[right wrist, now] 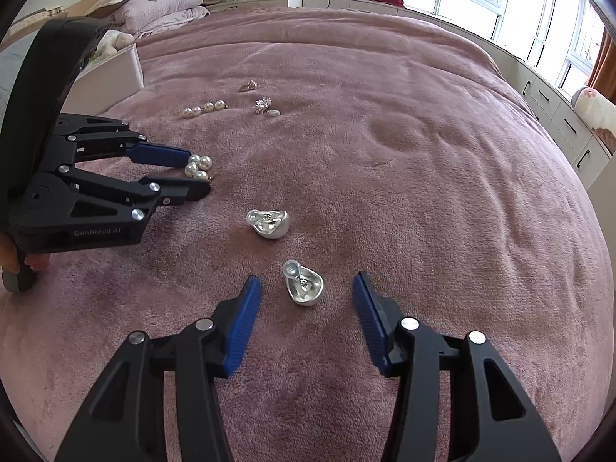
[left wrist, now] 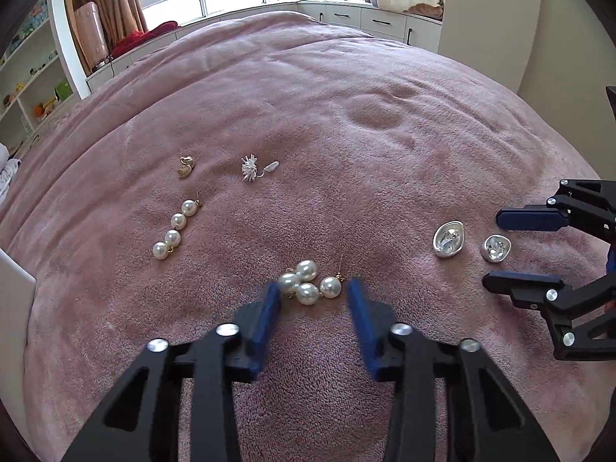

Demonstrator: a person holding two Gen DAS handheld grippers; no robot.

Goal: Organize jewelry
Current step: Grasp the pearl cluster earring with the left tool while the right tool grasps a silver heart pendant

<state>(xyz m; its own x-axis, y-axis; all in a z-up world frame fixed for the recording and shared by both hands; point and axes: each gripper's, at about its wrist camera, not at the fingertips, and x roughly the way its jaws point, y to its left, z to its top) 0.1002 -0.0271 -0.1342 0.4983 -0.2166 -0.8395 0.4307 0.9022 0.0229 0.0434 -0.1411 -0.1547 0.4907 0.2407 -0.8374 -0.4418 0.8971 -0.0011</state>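
Note:
Jewelry lies on a pink blanket (left wrist: pixel 346 123). My left gripper (left wrist: pixel 313 288) is open, its fingertips on either side of a bunched pearl earring (left wrist: pixel 308 283), also seen in the right wrist view (right wrist: pixel 198 167). My right gripper (right wrist: pixel 306 287) is open around a small silver earring (right wrist: pixel 304 283); that earring also shows in the left wrist view (left wrist: pixel 496 248). A larger silver earring (right wrist: pixel 269 223) lies just beyond, also in the left wrist view (left wrist: pixel 448 238). A straight pearl earring (left wrist: pixel 175 229), a gold earring (left wrist: pixel 186 166) and a spiky silver earring (left wrist: pixel 254 168) lie farther off.
A white box edge (right wrist: pixel 115 73) stands at the bed's left side. Folded bedding (right wrist: pixel 161 0) is piled at the head. Shelves (left wrist: pixel 30 77) and window cabinets (left wrist: pixel 365 19) line the room. A dent (left wrist: pixel 371 115) marks the blanket.

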